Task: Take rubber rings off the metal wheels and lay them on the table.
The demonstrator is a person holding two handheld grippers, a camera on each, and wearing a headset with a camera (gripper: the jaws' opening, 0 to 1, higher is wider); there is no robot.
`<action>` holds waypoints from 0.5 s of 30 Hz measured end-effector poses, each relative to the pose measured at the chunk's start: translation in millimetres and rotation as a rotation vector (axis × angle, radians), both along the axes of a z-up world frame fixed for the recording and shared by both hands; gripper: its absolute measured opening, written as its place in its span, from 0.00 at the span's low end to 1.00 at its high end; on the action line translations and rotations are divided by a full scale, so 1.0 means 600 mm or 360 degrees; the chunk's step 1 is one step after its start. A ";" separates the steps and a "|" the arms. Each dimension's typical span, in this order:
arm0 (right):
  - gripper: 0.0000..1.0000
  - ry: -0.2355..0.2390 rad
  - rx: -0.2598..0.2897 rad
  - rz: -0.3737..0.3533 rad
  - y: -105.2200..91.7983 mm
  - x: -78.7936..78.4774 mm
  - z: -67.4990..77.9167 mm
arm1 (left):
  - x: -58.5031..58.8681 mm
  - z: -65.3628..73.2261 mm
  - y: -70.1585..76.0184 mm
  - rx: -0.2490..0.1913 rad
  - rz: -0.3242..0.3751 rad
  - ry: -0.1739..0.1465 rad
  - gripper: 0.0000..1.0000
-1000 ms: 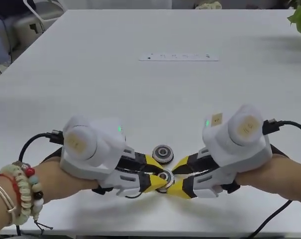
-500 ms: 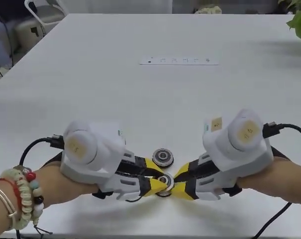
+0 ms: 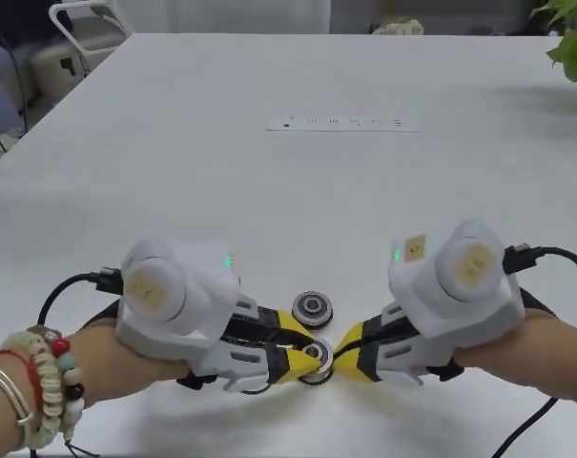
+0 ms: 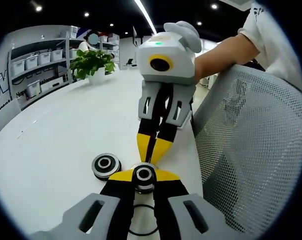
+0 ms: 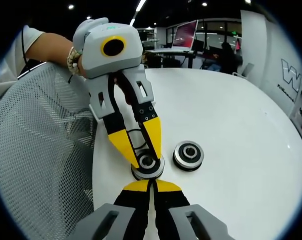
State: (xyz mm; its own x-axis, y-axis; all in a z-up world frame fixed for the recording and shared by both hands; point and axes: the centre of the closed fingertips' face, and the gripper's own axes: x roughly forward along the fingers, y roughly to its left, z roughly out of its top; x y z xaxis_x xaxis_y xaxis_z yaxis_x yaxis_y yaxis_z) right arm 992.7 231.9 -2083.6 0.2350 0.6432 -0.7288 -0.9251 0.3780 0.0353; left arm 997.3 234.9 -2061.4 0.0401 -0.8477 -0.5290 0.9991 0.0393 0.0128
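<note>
Both claws are meeting on one metal wheel, which is sitting at the 6 o'clock edge of the surface in the head view.

The left claw is coming in from 9 o'clock and clamping that wheel, one yellow tip on each side. We're reading this as the anchor grip, keeping the wheel from spinning or sliding while the other side works.

The right claw is coming in from 3 o'clock with its jaws pressed together and the tips touching the wheel's rim. Probably it's pinching the rubber ring to peel it. We're not seeing rubber between the jaws, so that part is unconfirmed.

The spare wheel is lying flat just beside the clamped one, at 12 o'clock of it, untouched. Its dark outer band is likely a ring waiting to come off.

Hard to make out:
- The clamped wheel's rim is mostly sitting behind yellow tips, so we're not telling whether its ring is on, half off or gone.
- A thin dark loop is lying under the left claw, cut off at 6 o'clock of the left gripper view. It could be a removed ring or a cable, and we aren't calling it.
- In the head view the claw bodies are covering much of the contact point.
</note>
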 end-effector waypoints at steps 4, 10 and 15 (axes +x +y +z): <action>0.00 0.0115 0.0021 -0.0124 -0.004 0.003 -0.002 | 0.000 0.000 0.000 0.0002 0.0001 -0.0004 0.08; 0.00 0.0300 0.0128 -0.0301 -0.009 0.005 0.002 | 0.000 0.000 -0.001 0.0009 -0.0003 -0.0011 0.08; 0.00 0.0440 0.0212 -0.0429 -0.017 0.007 0.006 | -0.001 0.000 -0.002 0.0010 -0.0012 -0.0016 0.08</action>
State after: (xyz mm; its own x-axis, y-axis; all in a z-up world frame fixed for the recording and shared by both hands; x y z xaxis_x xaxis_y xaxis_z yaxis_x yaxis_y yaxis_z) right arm 996.8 221.6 -2079.9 0.2147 0.6783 -0.7027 -0.7423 0.5809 0.3339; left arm 996.8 233.9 -2061.5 0.0389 -0.8448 -0.5336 0.9992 0.0315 0.0229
